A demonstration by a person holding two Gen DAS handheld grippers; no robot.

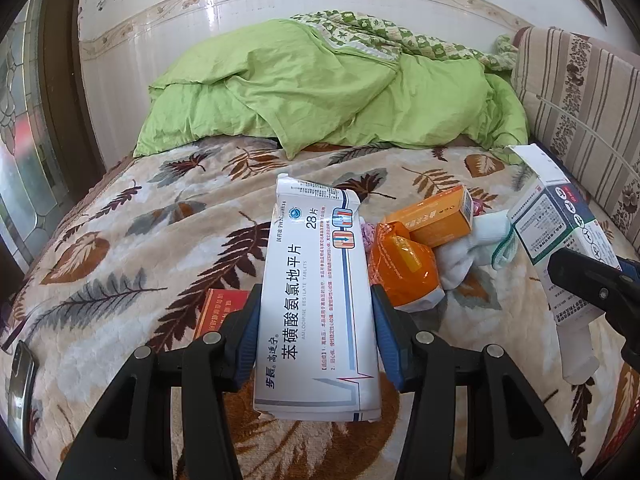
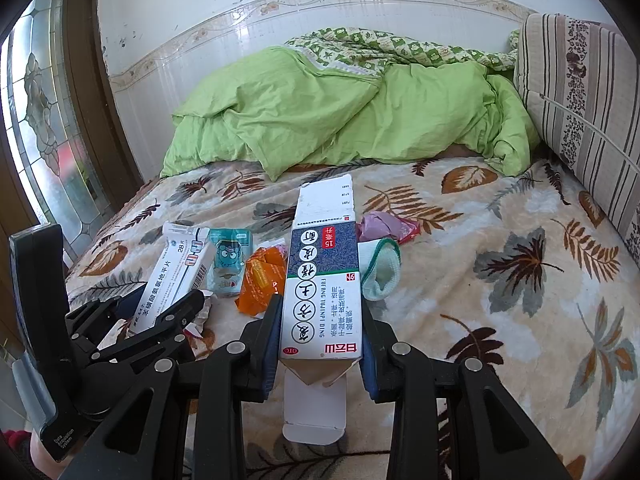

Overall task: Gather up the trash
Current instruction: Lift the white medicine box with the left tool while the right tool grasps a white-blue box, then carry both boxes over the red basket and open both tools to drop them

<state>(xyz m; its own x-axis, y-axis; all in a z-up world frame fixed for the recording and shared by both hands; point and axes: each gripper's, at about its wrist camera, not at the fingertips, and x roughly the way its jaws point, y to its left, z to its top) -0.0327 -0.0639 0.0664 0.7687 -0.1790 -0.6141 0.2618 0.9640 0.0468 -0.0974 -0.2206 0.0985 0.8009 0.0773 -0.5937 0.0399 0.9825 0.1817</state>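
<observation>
My left gripper (image 1: 316, 320) is shut on a long white tablet box (image 1: 316, 288), its blue pads pressing both long sides above the bed. From the right wrist view the same box (image 2: 176, 276) sticks out of the left gripper (image 2: 168, 300). My right gripper (image 2: 322, 320) is shut on a navy-and-white medicine carton (image 2: 322, 276) with open end flaps, seen at the right edge as the carton (image 1: 560, 216) in the right gripper (image 1: 576, 276). Loose trash lies between them: an orange wrapper (image 1: 400, 268), an orange box (image 1: 436, 216), a teal pouch (image 2: 230, 264), a pink bag (image 2: 384, 226).
A leaf-patterned blanket (image 2: 500, 300) covers the bed. A white sock (image 2: 380, 268) lies beside the trash. A red box (image 1: 218, 312) and a phone (image 1: 20, 384) lie at the left. A green duvet (image 1: 320, 88) is piled by the wall, a striped cushion (image 1: 580, 92) on the right.
</observation>
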